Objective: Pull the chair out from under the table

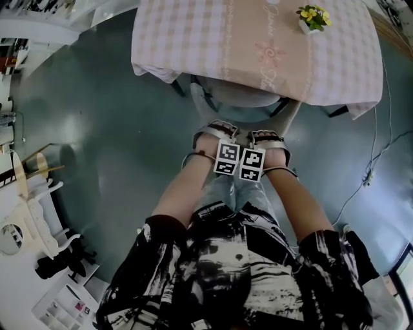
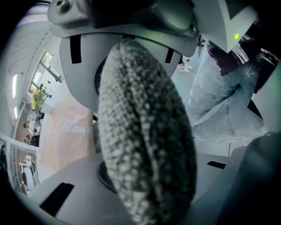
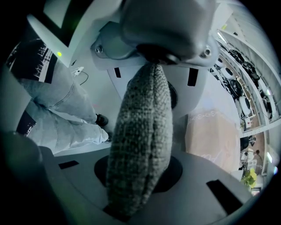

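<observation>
A grey chair [image 1: 240, 97] stands half under the table [image 1: 187, 38], which is covered with a pink checked cloth. Only the seat and the near top edge of the back show below the cloth's hem. My left gripper [image 1: 215, 131] and right gripper [image 1: 267, 138] sit side by side on that top edge and point steeply down. In the left gripper view the woven grey chair back [image 2: 145, 145] fills the gap between the jaws, pressed on both sides. In the right gripper view the same woven chair back [image 3: 140, 145] is clamped between the jaws.
A small pot of yellow flowers [image 1: 313, 18] stands on the table's far right. A white cable [image 1: 375, 158] trails over the dark floor at the right. White furniture [image 1: 35, 216] and papers lie at the left. The person's jeans-clad legs [image 1: 226, 193] are right behind the grippers.
</observation>
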Tool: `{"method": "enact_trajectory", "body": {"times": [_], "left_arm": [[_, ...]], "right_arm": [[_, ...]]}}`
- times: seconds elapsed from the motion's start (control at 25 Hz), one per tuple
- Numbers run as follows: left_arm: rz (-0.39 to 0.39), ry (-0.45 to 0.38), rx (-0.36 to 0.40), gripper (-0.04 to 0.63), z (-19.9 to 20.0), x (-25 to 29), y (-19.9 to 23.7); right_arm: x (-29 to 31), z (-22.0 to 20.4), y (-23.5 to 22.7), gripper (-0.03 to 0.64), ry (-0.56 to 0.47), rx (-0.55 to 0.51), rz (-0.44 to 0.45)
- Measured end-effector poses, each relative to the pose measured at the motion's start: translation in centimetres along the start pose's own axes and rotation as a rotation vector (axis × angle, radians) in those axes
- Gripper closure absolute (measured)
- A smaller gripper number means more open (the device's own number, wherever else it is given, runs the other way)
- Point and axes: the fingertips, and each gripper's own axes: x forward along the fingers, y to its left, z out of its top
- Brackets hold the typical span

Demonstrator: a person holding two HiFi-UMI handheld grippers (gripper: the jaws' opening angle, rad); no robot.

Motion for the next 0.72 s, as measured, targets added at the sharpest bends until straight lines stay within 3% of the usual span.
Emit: {"method": "enact_trajectory", "body": {"times": [0.72], "left_arm": [[-0.012, -0.04, 0.103, 0.5, 1.8, -2.2, -9.7]], "right_arm": [[-2.1, 4.1, 9.2, 0.563, 0.036, 0.113, -0.001]]}}
